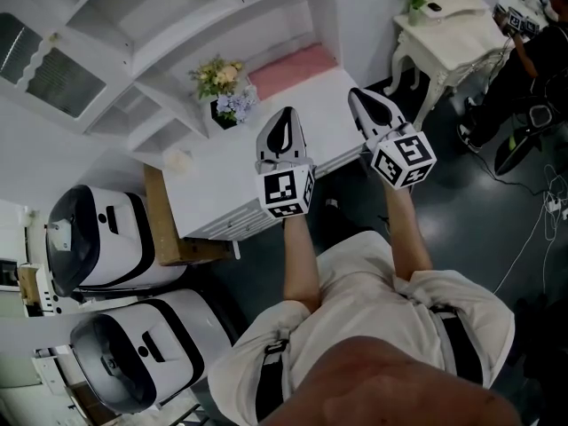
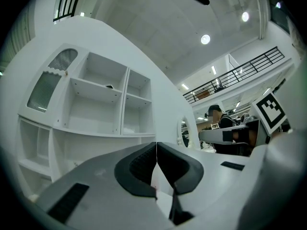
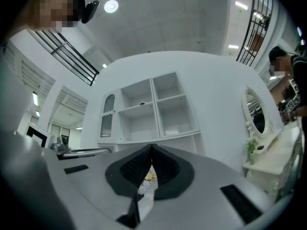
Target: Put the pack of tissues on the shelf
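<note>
Both grippers hang level in front of a white shelf unit (image 3: 148, 111) over a white counter (image 1: 231, 185). My left gripper (image 1: 282, 128) is shut, its dark pads meeting at the tip (image 2: 156, 145) with nothing between them. To its right, my right gripper (image 1: 362, 97) is also shut and empty (image 3: 152, 147). A pale soft pack (image 3: 171, 130), which looks like the tissues, lies in the lower right compartment of the shelf. A flat pink thing (image 1: 293, 67) shows under the shelf at the back of the counter; I cannot tell what it is.
A bunch of flowers in a dark vase (image 1: 224, 89) stands on the counter left of the grippers. A white dressing table (image 1: 448, 38) with an oval mirror (image 3: 256, 114) is to the right. Two white machines (image 1: 106, 238) sit on the floor at left. A person (image 1: 537, 51) stands far right.
</note>
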